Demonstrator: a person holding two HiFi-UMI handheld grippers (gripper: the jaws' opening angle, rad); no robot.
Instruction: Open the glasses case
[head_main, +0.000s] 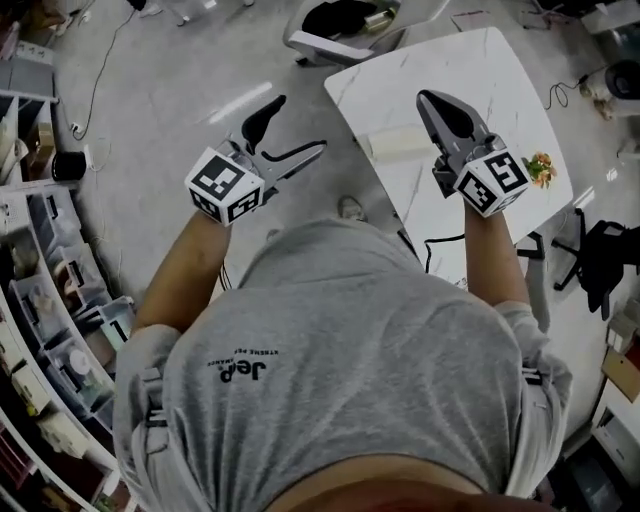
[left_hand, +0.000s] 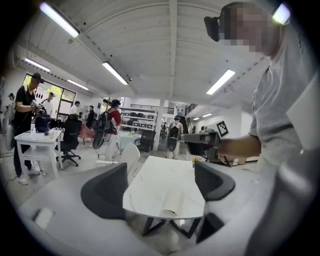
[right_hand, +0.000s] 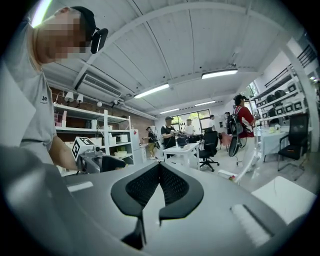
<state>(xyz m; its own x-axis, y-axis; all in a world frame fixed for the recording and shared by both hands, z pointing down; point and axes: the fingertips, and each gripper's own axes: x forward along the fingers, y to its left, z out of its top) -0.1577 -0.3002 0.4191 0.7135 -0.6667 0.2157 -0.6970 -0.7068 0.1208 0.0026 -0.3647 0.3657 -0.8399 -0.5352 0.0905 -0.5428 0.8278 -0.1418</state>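
White marble table (head_main: 480, 85) (small plant (head_main: 540, 168) at its edge), cluttered storage shelves (head_main: 45, 330).

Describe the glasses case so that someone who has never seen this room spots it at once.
Start at the white marble-topped table in front of the person. The glasses case lies on it close to the edge at the head view's left, far from the small orange-and-green item at the opposite edge. It is the only plain, pale cream oblong on the tabletop.
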